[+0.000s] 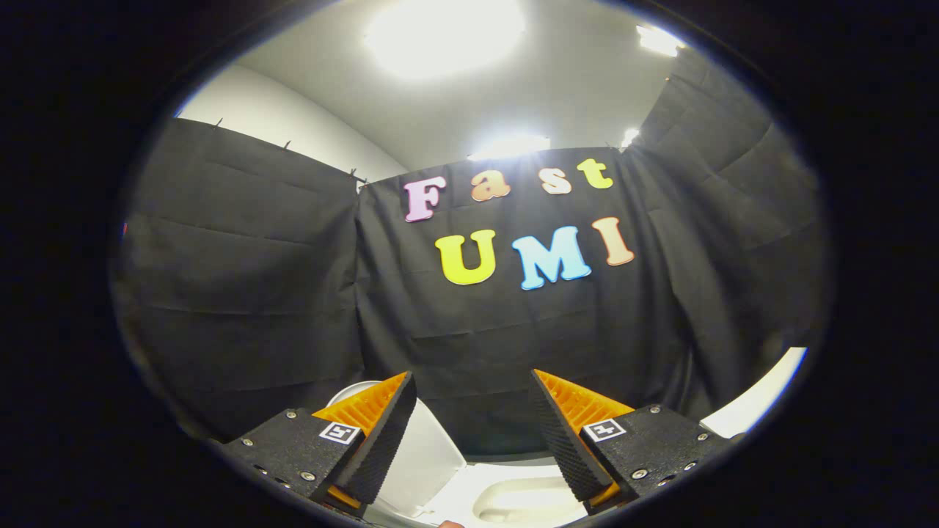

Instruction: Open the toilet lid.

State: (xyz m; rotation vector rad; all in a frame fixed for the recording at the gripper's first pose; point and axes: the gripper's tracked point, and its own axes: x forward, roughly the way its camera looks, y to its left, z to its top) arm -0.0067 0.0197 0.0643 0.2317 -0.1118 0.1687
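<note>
The white toilet lid (429,455) stands raised and leans back toward the black cloth wall, partly hidden behind my left finger. Below it, between the fingers, I see the white seat and bowl (524,502). My gripper (473,400) is open, its fingers spread wide apart above the toilet with nothing between them. The gripper points slightly upward at the wall.
Black cloth walls (293,293) close in the booth ahead and on both sides. A white curved surface (763,396) shows to the right of the right finger. Bright ceiling lights (444,33) shine overhead.
</note>
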